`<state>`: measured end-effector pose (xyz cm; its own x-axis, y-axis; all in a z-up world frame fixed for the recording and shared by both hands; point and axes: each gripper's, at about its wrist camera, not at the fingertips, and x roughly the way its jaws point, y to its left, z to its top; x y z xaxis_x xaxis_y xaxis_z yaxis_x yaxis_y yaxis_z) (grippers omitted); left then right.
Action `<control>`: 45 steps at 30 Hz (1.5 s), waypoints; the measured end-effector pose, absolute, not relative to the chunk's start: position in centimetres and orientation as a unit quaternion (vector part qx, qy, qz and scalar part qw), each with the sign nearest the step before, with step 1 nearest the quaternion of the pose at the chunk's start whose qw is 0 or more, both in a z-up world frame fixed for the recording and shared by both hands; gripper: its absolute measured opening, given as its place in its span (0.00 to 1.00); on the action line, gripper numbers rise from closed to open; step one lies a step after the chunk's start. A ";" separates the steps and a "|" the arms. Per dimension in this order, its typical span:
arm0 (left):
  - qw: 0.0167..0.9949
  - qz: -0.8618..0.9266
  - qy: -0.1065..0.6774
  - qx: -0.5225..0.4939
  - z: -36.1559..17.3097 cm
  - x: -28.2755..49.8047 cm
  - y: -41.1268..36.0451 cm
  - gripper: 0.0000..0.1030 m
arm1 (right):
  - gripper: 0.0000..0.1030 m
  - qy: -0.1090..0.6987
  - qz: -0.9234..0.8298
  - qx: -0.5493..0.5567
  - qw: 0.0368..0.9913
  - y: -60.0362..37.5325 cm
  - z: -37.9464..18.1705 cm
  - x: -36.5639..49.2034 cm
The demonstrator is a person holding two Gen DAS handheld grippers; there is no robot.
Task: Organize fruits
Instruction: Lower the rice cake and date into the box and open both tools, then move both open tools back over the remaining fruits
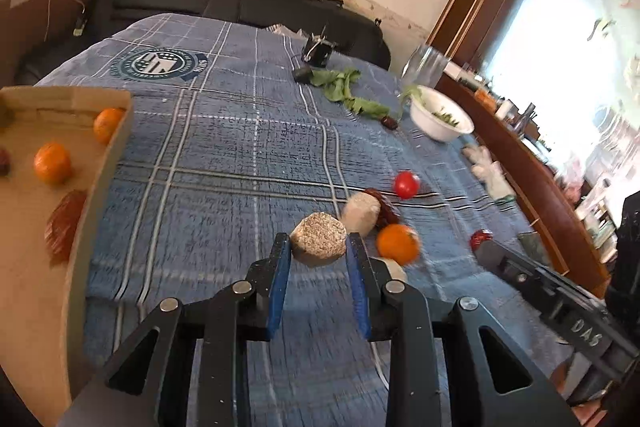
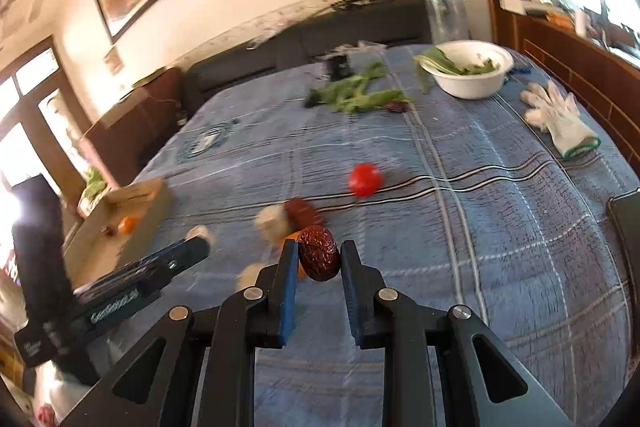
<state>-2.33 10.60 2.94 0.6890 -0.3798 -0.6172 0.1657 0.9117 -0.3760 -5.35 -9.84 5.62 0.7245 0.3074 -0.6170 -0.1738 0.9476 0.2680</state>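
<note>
Left gripper (image 1: 319, 247) is clamped across a light, crumbly-looking puffed cake (image 1: 319, 244); right gripper (image 2: 319, 259) is clamped on a wrinkled, firm-looking date (image 2: 319, 258). Gentle mid-body pinches are advised.

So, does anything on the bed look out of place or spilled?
Yes. Green leaves lie loose on the blue blanket beside the white bowl, as if spilled, and a white glove lies near the edge.

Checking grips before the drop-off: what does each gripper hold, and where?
Left gripper: round grainy cake, by its sides. Right gripper: wrinkled red date, by its sides.
</note>
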 end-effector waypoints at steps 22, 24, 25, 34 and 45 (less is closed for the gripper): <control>0.863 0.068 0.459 -0.199 4.2 -2.5 33.8 0.27 | 0.24 0.416 0.342 -0.019 0.842 15.5 6.3 -2.9; 0.854 0.071 0.473 -0.203 3.4 -2.0 34.6 0.27 | 0.24 0.430 0.339 -0.027 0.837 16.8 5.2 -1.8; 0.851 0.071 0.479 -0.204 3.1 -1.8 34.7 0.27 | 0.24 0.434 0.338 -0.028 0.834 17.3 4.8 -1.4; 0.843 0.063 0.489 -0.214 2.5 -0.9 35.1 0.29 | 0.24 0.462 0.328 -0.047 0.823 19.9 2.4 0.2; 0.866 0.064 0.431 -0.245 5.3 -3.9 35.7 0.47 | 0.34 0.427 0.334 -0.026 0.840 18.5 4.2 -0.4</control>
<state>-3.87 35.65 5.33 0.6206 -0.1002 -0.7777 -0.3214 0.8722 -0.3688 -0.38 18.54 4.15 0.4123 0.5384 -0.7349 -0.5828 0.7759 0.2414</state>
